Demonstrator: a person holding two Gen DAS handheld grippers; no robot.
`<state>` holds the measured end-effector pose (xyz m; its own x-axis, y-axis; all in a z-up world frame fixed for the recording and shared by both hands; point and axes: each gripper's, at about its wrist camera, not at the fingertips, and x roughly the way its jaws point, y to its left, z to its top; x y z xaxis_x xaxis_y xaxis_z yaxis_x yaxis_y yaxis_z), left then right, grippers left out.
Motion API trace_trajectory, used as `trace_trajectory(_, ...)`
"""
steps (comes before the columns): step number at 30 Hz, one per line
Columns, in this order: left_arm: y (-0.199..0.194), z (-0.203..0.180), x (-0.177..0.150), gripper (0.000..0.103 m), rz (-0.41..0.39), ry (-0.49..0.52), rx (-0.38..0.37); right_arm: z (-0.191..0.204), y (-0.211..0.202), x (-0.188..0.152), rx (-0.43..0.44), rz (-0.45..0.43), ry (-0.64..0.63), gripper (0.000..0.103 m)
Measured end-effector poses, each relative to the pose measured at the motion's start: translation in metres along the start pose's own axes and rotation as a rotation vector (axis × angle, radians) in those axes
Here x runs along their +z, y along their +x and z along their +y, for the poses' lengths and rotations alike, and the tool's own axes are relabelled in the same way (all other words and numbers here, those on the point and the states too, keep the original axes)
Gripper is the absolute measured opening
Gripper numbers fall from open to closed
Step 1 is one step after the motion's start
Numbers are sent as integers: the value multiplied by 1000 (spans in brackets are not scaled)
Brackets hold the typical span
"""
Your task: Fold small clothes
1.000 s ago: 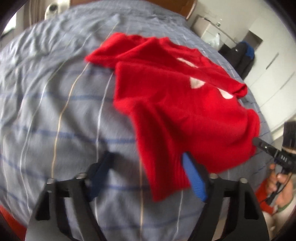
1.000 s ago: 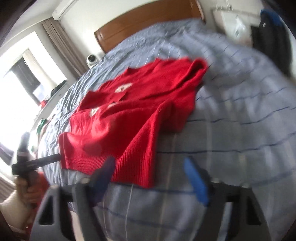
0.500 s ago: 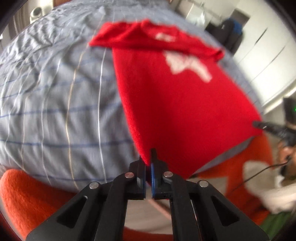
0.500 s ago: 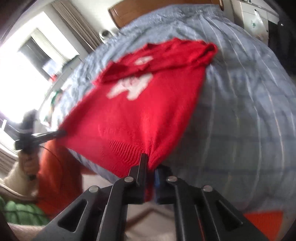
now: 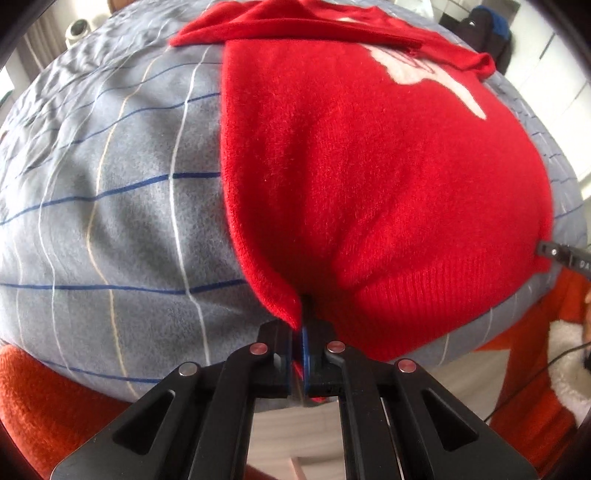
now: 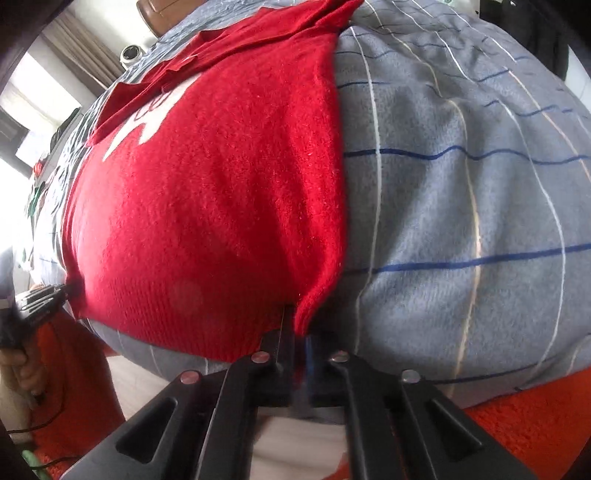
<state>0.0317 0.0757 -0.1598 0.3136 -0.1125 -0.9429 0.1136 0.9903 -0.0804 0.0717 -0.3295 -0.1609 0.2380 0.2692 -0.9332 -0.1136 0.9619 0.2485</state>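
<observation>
A small red knit sweater (image 5: 369, 177) with a white motif lies spread on the bed, its ribbed hem at the near edge. My left gripper (image 5: 301, 332) is shut on the hem's left corner. My right gripper (image 6: 297, 343) is shut on the hem's right corner; the sweater (image 6: 207, 206) stretches away from it. Each gripper shows at the edge of the other's view: the right gripper (image 5: 554, 253) at the right, the left gripper (image 6: 44, 299) at the left. The sleeves lie folded across the sweater's far end.
The bed has a grey-blue cover (image 5: 110, 192) with thin blue, white and tan lines. An orange rug (image 6: 524, 424) lies on the floor below the bed's near edge. A wooden headboard (image 6: 155, 14) and a dark bag (image 5: 491, 33) stand beyond.
Both grippers went from open above the crumpled sweater to shut on its hem corners. The sweater has been pulled flat toward the bed's near edge.
</observation>
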Motion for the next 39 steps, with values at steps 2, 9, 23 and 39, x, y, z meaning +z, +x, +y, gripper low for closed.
trace_trajectory(2,6,-2,1,5,-5,1,10,-4,1,0,15,-6,15,3)
trace_trajectory(9,-5,-16,-19,8,-17,-15,12,-9,-4,-6,34,-20,40,2)
trace_trajectory(23,-132,-31,24,82,-292,123,149,-2,-54,-26,-63,-140,39,43)
trace_trajectory(39,16,-86,189,4,-214,355,125,8,-49,-34,-8,-183,23,44)
